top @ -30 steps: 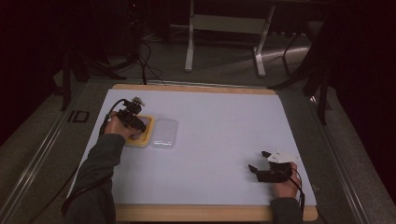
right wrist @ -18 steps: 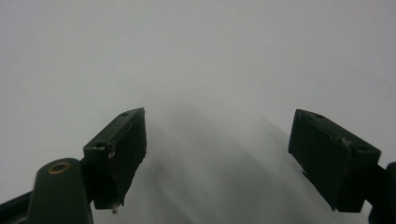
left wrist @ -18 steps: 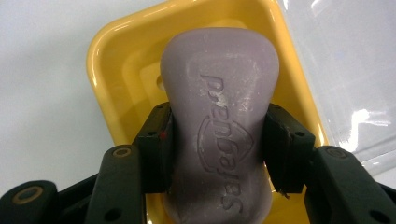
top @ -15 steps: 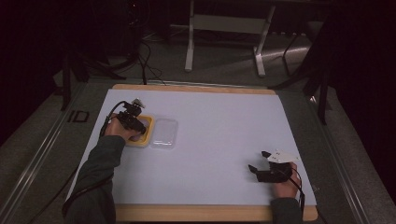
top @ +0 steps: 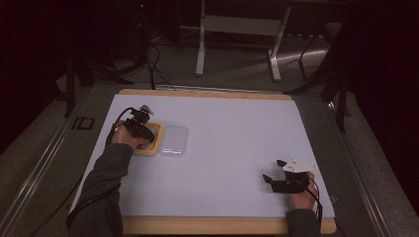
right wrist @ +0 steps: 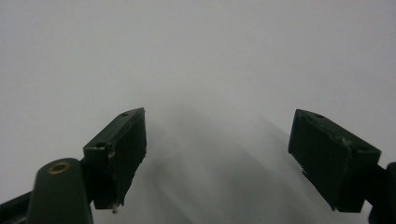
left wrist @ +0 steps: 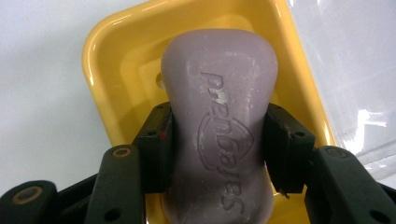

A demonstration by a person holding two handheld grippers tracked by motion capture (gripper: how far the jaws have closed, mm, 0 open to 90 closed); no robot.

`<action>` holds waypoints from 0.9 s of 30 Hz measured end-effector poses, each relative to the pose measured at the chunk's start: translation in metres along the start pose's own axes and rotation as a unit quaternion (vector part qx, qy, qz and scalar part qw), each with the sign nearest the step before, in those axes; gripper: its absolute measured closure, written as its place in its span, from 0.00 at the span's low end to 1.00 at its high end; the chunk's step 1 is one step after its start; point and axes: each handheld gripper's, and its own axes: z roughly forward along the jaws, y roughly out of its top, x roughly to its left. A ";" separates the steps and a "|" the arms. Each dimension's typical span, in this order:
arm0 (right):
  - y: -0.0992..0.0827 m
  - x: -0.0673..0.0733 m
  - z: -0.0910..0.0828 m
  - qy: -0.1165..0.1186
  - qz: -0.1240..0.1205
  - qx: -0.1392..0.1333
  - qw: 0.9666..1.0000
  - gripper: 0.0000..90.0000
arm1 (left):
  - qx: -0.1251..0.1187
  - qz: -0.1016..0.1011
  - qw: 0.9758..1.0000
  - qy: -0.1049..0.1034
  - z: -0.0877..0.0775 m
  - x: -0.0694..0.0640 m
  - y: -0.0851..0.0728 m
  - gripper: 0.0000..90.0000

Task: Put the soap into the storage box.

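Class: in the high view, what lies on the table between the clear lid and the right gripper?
Nothing: bare white table runs from the lid to the right gripper.

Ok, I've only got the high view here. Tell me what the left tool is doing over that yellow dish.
Observer: The left tool is shut on a purple soap bar, one pad on each long side.
Operator: Say where the bar sits.
Observer: Over the hollow of the yellow dish; I cannot tell if it touches the bottom.
Operator: Now report the right tool.
Observer: The right tool is open, nothing between its pads, white table beyond.
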 end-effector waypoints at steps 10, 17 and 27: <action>0.000 0.000 0.000 0.000 0.000 0.000 1.000 0.21 | 0.003 0.002 1.000 0.005 0.002 -0.001 0.001 0.55; 0.000 0.000 0.000 -0.001 -0.001 0.000 1.000 0.21 | 0.003 -0.003 1.000 0.000 0.003 0.000 0.001 0.52; 0.000 0.000 0.000 -0.001 -0.001 0.000 1.000 0.21 | -0.003 -0.006 1.000 -0.007 0.002 0.001 0.000 0.48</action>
